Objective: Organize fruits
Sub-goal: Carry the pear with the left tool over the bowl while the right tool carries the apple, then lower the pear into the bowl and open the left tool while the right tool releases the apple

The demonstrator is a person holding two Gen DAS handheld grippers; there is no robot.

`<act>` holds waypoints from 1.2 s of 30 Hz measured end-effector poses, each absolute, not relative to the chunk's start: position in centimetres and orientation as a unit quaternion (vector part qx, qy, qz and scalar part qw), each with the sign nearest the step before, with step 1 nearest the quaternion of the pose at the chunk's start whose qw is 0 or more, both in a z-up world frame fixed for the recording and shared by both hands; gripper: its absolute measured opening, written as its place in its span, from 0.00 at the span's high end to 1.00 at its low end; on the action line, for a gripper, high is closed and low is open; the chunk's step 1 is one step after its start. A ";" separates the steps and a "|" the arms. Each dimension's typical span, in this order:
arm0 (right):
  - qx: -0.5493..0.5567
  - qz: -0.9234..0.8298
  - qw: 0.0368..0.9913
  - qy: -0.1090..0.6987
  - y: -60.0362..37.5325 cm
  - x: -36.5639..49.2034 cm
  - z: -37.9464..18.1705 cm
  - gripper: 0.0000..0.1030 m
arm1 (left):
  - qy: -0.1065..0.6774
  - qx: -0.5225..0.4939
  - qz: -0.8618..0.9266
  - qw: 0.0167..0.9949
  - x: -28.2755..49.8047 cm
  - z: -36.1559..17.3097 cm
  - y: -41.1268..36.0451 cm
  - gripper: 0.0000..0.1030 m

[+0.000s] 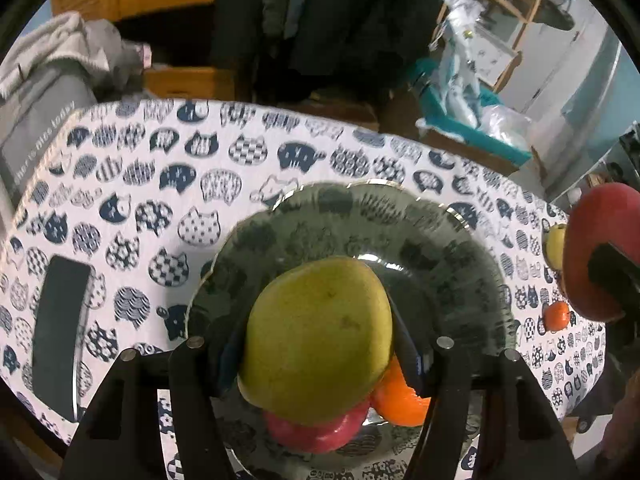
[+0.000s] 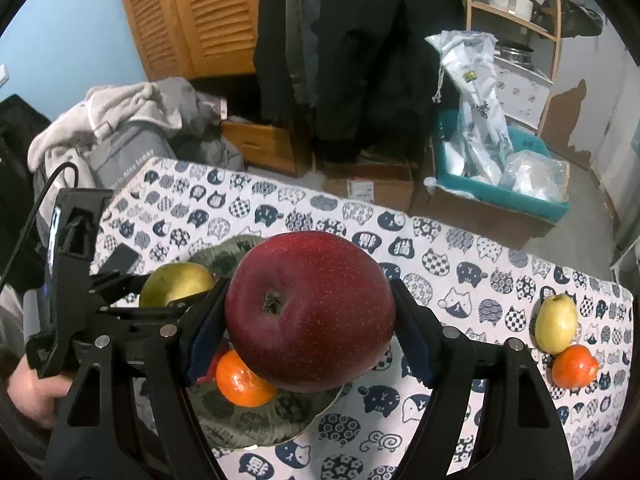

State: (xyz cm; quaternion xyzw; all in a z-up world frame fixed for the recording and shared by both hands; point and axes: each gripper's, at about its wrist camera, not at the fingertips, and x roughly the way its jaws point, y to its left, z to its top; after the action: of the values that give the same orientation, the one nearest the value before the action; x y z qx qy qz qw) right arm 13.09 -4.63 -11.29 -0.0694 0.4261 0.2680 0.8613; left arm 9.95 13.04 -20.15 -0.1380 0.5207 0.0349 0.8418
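Cat-print tablecloth (image 2: 440,264), left claw (image 1: 320,344) gripping smooth pear (image 1: 320,340), right claw (image 2: 308,320) clamping speckled apple (image 2: 310,310).

Counted: two pears (image 2: 176,284) (image 2: 557,323), two red apples (image 2: 310,312) (image 1: 316,428), two oranges (image 2: 244,380) (image 2: 574,366), one plate (image 1: 420,220), one phone (image 1: 60,332).

The left gripper (image 1: 320,344) is clamped on a green pear (image 1: 316,340). The right gripper (image 2: 310,320) is closed around a red apple (image 2: 310,312); the left gripper is seen at its nine o'clock.
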 end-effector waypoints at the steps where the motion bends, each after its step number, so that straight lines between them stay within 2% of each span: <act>1: -0.071 0.269 0.859 0.429 -4.5 13.2 -11.7 0.26 | 0.526 -0.138 0.035 0.839 10.1 -20.5 13.1 0.36; 22: -0.077 0.277 0.830 0.478 -1.7 14.5 -16.2 0.26 | 0.548 -0.175 0.077 0.814 10.5 -22.9 16.1 0.36; 36: -0.072 0.277 0.803 0.523 -0.2 15.5 -20.1 0.26 | 0.519 -0.136 0.070 0.841 8.8 -19.9 15.2 0.37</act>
State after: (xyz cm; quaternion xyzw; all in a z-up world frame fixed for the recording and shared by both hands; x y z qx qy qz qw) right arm 15.54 -0.15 -20.08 -0.0723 0.5228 0.2767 0.8031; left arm 8.83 15.24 -19.86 -0.1360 0.5191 0.0697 0.8409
